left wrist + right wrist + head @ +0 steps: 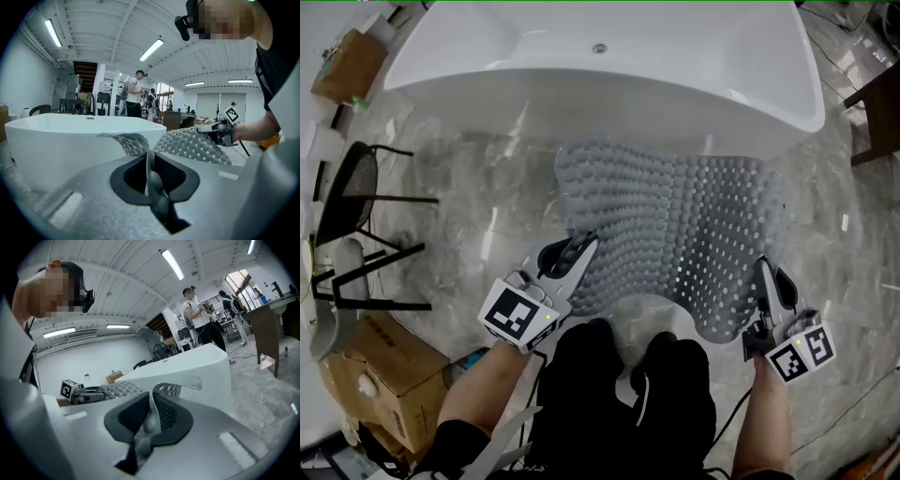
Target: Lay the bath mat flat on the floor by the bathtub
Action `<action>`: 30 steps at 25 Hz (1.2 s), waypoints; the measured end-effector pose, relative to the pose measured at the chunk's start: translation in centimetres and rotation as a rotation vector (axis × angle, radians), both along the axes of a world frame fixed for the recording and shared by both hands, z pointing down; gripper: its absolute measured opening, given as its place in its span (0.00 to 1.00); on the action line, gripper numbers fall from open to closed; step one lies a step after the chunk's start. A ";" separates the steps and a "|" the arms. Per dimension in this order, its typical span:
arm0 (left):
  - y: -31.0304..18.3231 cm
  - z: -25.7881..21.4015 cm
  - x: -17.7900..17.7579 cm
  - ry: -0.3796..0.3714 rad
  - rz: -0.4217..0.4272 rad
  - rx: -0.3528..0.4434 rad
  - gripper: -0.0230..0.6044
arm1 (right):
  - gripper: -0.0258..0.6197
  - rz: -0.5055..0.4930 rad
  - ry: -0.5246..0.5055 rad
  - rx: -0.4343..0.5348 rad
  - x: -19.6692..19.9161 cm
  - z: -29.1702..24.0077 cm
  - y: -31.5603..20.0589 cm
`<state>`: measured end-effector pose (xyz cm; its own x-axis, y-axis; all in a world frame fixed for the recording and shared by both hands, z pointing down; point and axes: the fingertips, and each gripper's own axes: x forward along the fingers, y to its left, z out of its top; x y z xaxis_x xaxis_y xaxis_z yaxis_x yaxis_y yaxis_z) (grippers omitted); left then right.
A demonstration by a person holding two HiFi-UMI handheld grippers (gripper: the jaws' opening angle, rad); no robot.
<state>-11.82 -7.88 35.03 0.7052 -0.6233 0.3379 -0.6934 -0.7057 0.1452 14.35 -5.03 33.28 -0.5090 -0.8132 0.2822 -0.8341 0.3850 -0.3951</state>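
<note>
A grey bath mat (675, 234) with bumps and small holes is spread out in front of the white bathtub (609, 84), its far edge close to the tub's side. It bulges upward in the gripper views, so it is not lying flat. My left gripper (577, 255) is shut on the mat's near left edge. In the left gripper view the edge (149, 161) runs pinched between the jaws. My right gripper (766, 281) is shut on the near right corner, with the thin edge (151, 416) clamped the same way. Each gripper appears in the other's view: the right gripper (219, 131) and the left gripper (82, 393).
A black wire-frame chair (347, 202) stands at the left with cardboard boxes (384, 370) beside it. Dark wooden furniture (877, 112) stands at the right. The floor is glossy marble-patterned tile (469, 187). People (133, 96) stand far behind the tub.
</note>
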 end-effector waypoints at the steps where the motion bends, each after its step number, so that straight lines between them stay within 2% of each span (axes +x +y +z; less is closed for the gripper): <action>1: -0.6 1.6 0.3 -0.002 0.005 0.001 0.09 | 0.07 0.001 0.006 -0.002 0.6 1.6 -0.6; 5: -2.3 7.8 1.9 -0.009 0.037 0.000 0.09 | 0.07 0.020 0.042 -0.017 2.9 8.2 -2.3; 10: -3.2 15.7 2.5 -0.027 0.083 0.017 0.09 | 0.07 0.029 0.068 -0.024 3.7 15.6 -2.9; 16: -4.0 23.5 3.1 -0.052 0.111 -0.016 0.09 | 0.07 0.041 0.081 -0.050 5.3 23.2 -2.8; 19: -4.2 26.8 3.3 -0.077 0.127 -0.029 0.09 | 0.07 0.045 0.078 -0.066 6.1 26.7 -2.8; 22: -4.2 29.6 3.7 -0.071 0.135 -0.057 0.09 | 0.07 0.053 0.081 -0.088 7.0 29.6 -2.8; 26: -5.0 33.5 2.8 -0.068 0.111 -0.119 0.09 | 0.07 0.063 0.090 -0.122 7.9 33.2 -2.9; 30: -5.7 36.6 1.9 -0.122 0.106 -0.144 0.09 | 0.07 0.058 0.123 -0.148 8.5 36.4 -3.1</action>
